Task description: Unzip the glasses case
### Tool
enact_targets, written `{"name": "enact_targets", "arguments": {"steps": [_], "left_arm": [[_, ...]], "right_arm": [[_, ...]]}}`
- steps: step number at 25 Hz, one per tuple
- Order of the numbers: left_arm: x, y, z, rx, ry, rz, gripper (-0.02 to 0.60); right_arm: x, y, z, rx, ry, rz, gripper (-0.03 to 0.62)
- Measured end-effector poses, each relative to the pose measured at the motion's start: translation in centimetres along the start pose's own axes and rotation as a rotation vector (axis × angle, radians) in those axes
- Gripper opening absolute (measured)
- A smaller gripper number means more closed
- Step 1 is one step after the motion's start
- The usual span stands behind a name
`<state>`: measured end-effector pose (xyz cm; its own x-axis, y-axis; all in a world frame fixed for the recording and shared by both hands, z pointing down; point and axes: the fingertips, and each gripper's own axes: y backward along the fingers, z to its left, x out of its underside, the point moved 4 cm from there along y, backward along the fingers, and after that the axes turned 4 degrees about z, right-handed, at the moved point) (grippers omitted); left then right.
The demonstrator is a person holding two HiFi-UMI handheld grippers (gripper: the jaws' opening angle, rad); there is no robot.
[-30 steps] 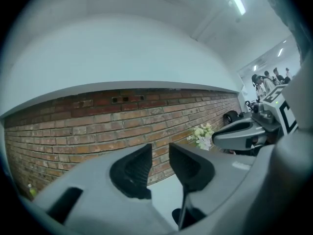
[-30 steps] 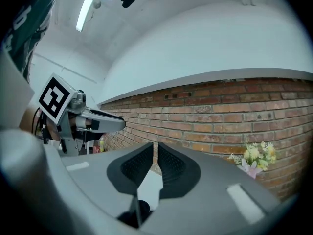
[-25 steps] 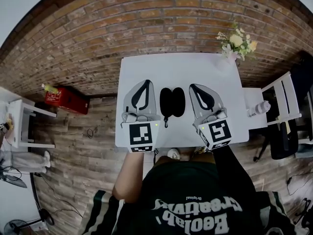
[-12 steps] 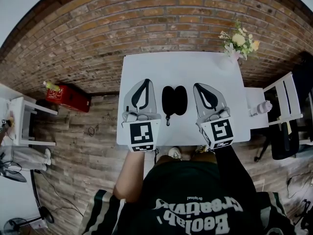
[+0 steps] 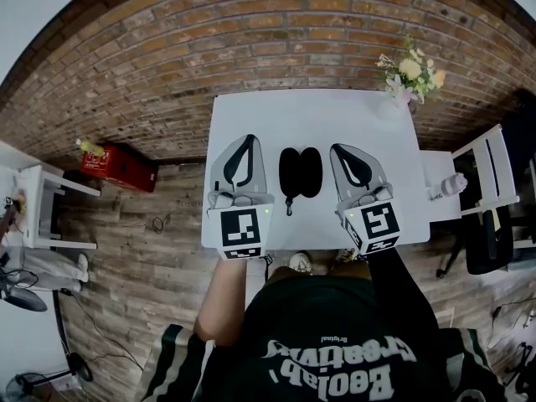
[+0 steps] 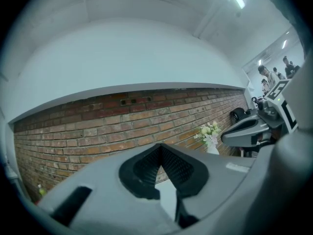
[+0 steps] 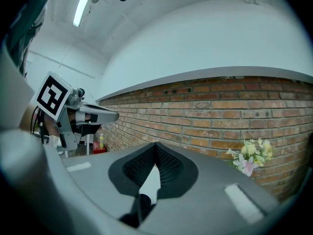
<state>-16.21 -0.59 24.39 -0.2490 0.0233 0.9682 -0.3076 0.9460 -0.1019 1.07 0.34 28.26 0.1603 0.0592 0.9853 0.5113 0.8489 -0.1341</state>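
Observation:
A black zipped glasses case (image 5: 298,172) lies on the white table (image 5: 310,115), its pull cord trailing toward the near edge. My left gripper (image 5: 248,141) hovers just left of the case, shut and empty, pointing level at the brick wall. To the case's right my right gripper (image 5: 338,149) is also shut with nothing in it. In the left gripper view the jaws (image 6: 159,153) meet at the tips; the right gripper view shows the same for its gripper (image 7: 155,148). The case is hidden in both gripper views.
A vase of flowers (image 5: 408,72) stands at the table's far right corner. A white side chair (image 5: 486,170) with a bottle (image 5: 445,186) sits to the right, a red box (image 5: 117,167) on the floor at left. The brick wall (image 5: 268,40) runs behind the table.

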Motion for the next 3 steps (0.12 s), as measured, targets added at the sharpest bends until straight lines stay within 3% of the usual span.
{"name": "enact_targets", "arguments": {"steps": [3], "left_arm": [[-0.06,0.00,-0.01,-0.001,-0.006,0.003,-0.001]], "right_arm": [[-0.18,-0.03,-0.08,0.001,-0.002,-0.004,0.012]]}}
